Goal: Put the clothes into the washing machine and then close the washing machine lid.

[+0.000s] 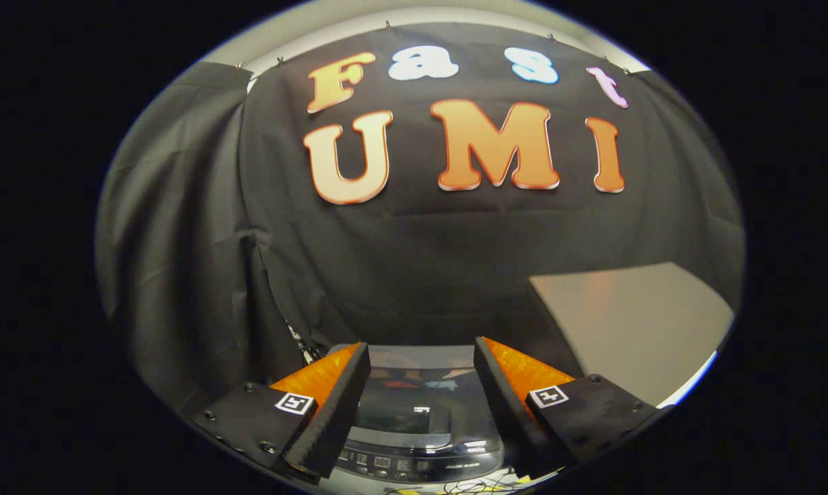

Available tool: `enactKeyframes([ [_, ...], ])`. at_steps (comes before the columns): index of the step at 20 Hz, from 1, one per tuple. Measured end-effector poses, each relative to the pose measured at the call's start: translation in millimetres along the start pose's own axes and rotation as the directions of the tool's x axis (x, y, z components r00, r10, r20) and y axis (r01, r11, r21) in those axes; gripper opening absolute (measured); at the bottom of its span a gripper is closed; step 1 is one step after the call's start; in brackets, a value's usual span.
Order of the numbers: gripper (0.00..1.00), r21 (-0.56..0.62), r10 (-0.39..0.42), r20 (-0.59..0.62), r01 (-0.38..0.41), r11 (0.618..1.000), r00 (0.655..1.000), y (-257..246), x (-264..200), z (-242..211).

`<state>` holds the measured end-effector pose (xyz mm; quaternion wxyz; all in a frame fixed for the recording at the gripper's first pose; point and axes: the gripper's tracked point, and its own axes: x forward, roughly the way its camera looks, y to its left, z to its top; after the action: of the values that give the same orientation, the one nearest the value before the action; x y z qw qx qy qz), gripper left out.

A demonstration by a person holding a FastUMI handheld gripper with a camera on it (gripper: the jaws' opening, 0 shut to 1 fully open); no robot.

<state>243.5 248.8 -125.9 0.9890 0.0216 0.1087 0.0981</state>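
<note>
Jaws (422, 375) stand wide apart with nothing between them, and I am looking down past them at the washing machine (414, 426), which sits just beyond and below the fingertips against the black cloth wall (420, 261). Its glossy dark lid (407, 405) appears to lie flat over the tub, reflecting light, with the control panel (393, 464) along the near edge. I can see no clothes from here, so I cannot say where they lie; whether they are already inside or somewhere off to a side is beyond what I can tell. A pale grey surface (633, 323) sits off to the right, bare on the part I can see

My worries from this position: if the clothes are not yet in, the lid looks down and I would need to lift it first, and a smooth shiny lid gives these jaws little to hold, so they could slide off the edge. Coming down too steeply could press the fingers onto the buttons of the panel. Some thin wires (468, 487) lie at the foot of the machine, close under the fingers, and could snag. With the fisheye bending everything, I may also misjudge how near the lid is
</note>
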Motion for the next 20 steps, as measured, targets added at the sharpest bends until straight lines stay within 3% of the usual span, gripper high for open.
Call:
enactKeyframes([
  [6,0.98,-0.041,0.029,0.121,-0.025,0.999,0.992,-81,-104,72],
  [11,0.98,-0.053,0.003,0.185,0.007,0.999,0.983,-172,-186,99],
  [16,0.98,-0.054,-0.077,0.23,0.091,0.994,0.97,-251,-225,115],
  [20,0.98,-0.024,-0.111,0.251,0.121,0.992,0.962,-280,-243,123],
])
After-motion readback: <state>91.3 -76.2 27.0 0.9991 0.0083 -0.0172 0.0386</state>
